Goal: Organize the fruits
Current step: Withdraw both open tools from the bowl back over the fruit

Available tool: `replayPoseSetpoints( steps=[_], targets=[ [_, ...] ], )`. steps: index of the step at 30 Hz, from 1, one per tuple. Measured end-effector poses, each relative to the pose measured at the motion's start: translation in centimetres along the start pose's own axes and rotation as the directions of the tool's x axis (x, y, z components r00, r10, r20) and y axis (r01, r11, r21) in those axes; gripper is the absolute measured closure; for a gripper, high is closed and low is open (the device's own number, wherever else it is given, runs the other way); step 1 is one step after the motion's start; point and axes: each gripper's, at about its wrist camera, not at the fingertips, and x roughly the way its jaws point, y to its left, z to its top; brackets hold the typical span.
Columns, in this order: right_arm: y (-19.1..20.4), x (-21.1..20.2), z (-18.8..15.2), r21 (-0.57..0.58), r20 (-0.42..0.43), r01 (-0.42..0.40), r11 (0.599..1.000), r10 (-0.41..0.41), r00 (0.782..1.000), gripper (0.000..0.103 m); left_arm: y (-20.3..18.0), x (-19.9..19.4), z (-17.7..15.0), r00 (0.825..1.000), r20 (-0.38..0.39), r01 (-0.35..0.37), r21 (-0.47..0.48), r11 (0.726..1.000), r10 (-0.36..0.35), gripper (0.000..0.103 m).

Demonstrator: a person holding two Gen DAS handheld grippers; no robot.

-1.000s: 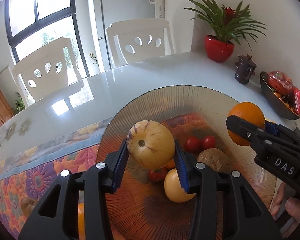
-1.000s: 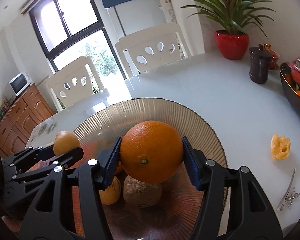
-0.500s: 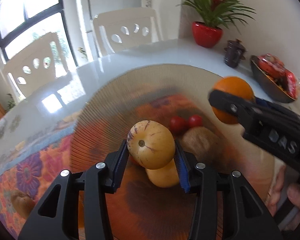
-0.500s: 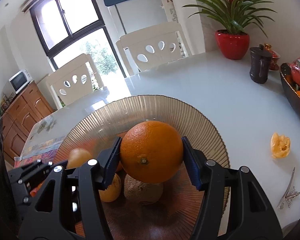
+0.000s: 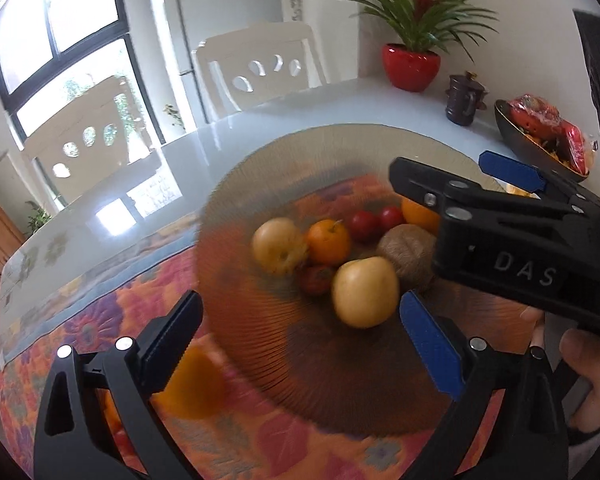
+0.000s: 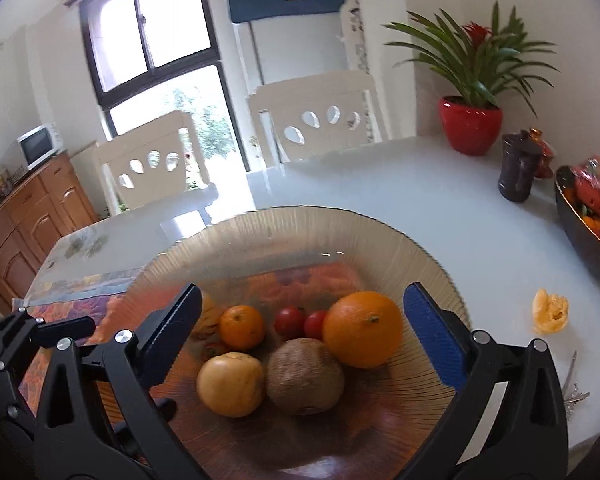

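Both fruits that were clamped half a second ago are now lying loose in the ribbed glass bowl (image 6: 440,276), and each tool is standing spread wide with nothing between its pads.

Along the left edge of the right wrist frame, the left gripper (image 6: 40,332) is showing only as black arms over the flowered tablecloth (image 6: 84,284). Moving rightward in the lower centre, a pale yellow fruit (image 6: 231,385) is sitting against a brown kiwi (image 6: 305,376), with a small orange (image 6: 242,327) and two red tomatoes (image 6: 300,322) behind them. The large orange (image 6: 363,329) is resting just right of the kiwi, inside the bowl. The right gripper (image 6: 302,332) is framing all of this, jaws fully apart. Farther right, a piece of peel (image 6: 550,311) is lying on the white table (image 6: 380,184).

In the left wrist frame, an orange fruit (image 5: 192,384) is blurring at lower left on the cloth, outside the bowl (image 5: 284,168). The left gripper (image 5: 300,332) is gaping empty at bottom centre. The striped yellow fruit (image 5: 278,245) is sitting left of centre in the bowl. At right, a hand (image 5: 588,364) is gripping the right gripper (image 5: 452,176), which is also open.
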Motion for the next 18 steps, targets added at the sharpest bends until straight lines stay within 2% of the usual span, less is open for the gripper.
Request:
replayPoseSetpoints(
  steps=[5,8,13,16,18],
  targets=[
    [1.8,-1.3,0.2,-0.022,0.037,-0.056,0.998,0.057,0.998,0.003,3.5,-2.1,-1.2,0.999,0.021,-0.024,-0.05,0.998,0.025,0.005],
    [3.8,-2.1,0.2,-0.03,0.018,-0.131,0.991,0.131,0.991,0.003,6.5,-3.7,-2.3,0.998,0.03,-0.052,-0.079,0.996,0.054,0.005],
    [8.5,-3.0,-0.5,-0.12,-0.004,-0.174,0.977,0.175,0.985,0.003,11.2,-5.2,-4.3,0.994,0.02,-0.1,-0.144,0.985,0.104,0.005],
    [11.2,-3.1,-1.2,-0.148,-0.044,-0.234,0.961,0.23,0.972,0.003,14.0,-5.9,-5.7,0.991,0.017,-0.128,-0.173,0.976,0.133,0.005],
    [13.2,-3.1,-1.9,-0.174,-0.08,-0.303,0.937,0.293,0.953,0.003,15.9,-6.2,-6.9,0.989,0.009,-0.145,-0.184,0.972,0.149,0.005]
  ],
)
